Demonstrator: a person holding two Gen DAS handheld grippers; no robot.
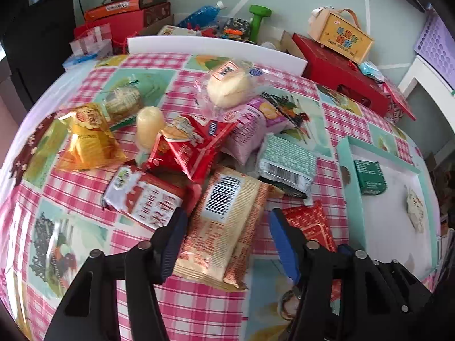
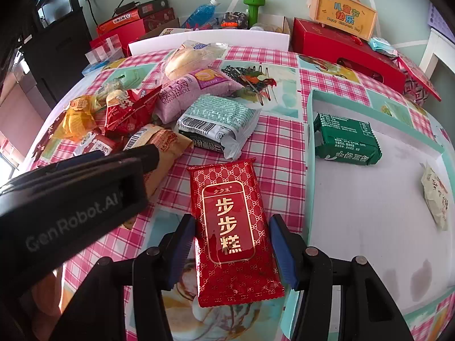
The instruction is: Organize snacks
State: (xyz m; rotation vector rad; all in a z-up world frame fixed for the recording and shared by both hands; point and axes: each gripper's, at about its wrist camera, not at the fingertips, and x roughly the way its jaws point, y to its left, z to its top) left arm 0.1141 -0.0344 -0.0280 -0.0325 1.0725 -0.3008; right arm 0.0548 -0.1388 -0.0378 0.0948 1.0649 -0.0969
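My right gripper (image 2: 231, 236) straddles a red cake packet (image 2: 227, 213) with gold characters that lies flat on the checked tablecloth. Both blue pads touch the packet's long edges. In the left wrist view my left gripper (image 1: 227, 227) has a beige packet with a barcode (image 1: 221, 216) between its jaws; the left pad meets its edge, the right pad stands slightly off. The left gripper's black body (image 2: 71, 199) crosses the right wrist view. A teal-rimmed tray (image 2: 311, 142) on the right holds a green packet (image 2: 347, 142) and a pale packet (image 2: 436, 199).
A heap of snacks fills the table's left half: a pink Swiss roll (image 2: 193, 93), a green-and-white packet (image 2: 216, 122), a wrapped bun (image 2: 187, 59), red (image 2: 128, 110) and yellow (image 2: 76, 116) bags. Red boxes (image 2: 341, 45) and a white board (image 2: 210, 38) line the far edge.
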